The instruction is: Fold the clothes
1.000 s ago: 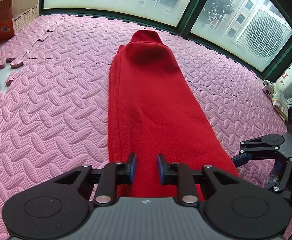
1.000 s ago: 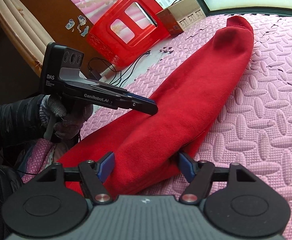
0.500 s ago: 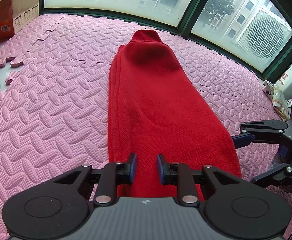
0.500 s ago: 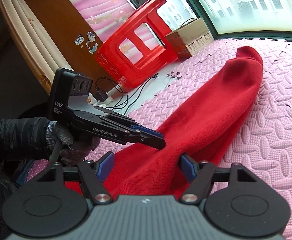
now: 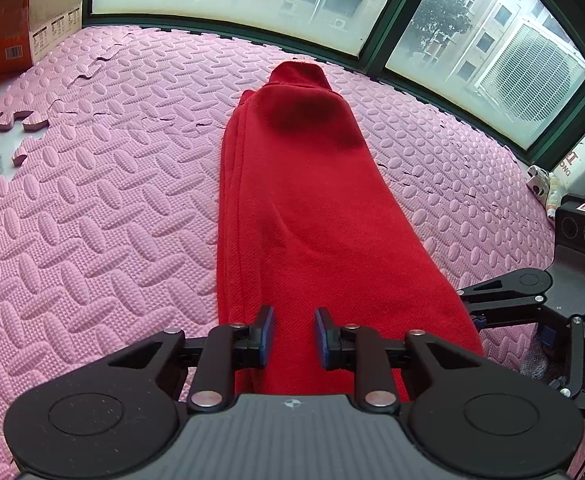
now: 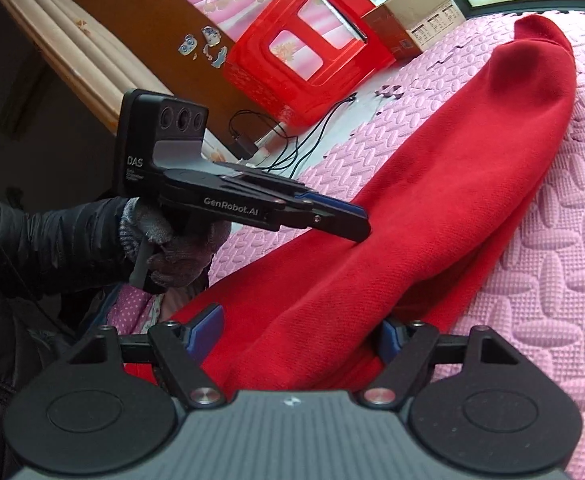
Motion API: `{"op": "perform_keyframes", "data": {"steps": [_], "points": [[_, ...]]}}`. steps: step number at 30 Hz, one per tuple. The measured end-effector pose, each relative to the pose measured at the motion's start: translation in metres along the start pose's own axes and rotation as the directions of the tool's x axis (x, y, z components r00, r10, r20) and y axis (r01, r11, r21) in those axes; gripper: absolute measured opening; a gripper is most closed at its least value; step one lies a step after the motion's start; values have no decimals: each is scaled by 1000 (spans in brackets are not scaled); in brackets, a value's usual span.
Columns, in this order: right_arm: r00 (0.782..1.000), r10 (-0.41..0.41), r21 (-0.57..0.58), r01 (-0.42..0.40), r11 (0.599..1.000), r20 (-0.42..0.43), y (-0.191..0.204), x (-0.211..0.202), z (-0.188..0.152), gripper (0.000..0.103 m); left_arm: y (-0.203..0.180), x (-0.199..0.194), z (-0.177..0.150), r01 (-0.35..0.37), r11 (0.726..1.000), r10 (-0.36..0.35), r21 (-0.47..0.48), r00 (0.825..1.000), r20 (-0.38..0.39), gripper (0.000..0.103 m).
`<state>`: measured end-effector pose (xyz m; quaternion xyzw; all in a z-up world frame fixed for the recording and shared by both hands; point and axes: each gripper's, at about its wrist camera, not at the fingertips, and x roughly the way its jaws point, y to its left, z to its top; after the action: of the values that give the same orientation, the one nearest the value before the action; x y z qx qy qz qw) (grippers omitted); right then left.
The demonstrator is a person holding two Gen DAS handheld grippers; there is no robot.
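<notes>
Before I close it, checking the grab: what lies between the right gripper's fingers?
The red garment; its near end fills the gap between the open right gripper fingers, shown in the right wrist view.

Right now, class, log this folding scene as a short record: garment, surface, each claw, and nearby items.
garment: red garment, folded into a long narrow strip, lying flat
surface: pink foam mat
left claw: jaws a little apart over the strip's near end, grip unclear
right claw: jaws wide open, straddling the near end
nearby: cardboard box on the mat's far left; red plastic stool beyond the mat
</notes>
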<state>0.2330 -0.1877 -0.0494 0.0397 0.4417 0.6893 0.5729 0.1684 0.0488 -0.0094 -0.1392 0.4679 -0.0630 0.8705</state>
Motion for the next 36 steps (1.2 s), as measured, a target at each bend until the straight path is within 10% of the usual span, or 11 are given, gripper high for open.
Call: {"op": "perform_keyframes", "data": {"steps": [12, 18, 36], "points": [[990, -132, -30, 130, 991, -47, 18, -23, -2, 74, -6, 1, 0, -19, 999, 18, 44, 1000, 3, 25], [927, -365, -20, 368, 930, 88, 48, -42, 2, 64, -16, -15, -5, 31, 997, -33, 75, 999, 19, 28], [825, -565, -206, 558, 804, 29, 131, 39, -20, 51, -10, -58, -68, 142, 979, -143, 146, 990, -6, 28]]}}
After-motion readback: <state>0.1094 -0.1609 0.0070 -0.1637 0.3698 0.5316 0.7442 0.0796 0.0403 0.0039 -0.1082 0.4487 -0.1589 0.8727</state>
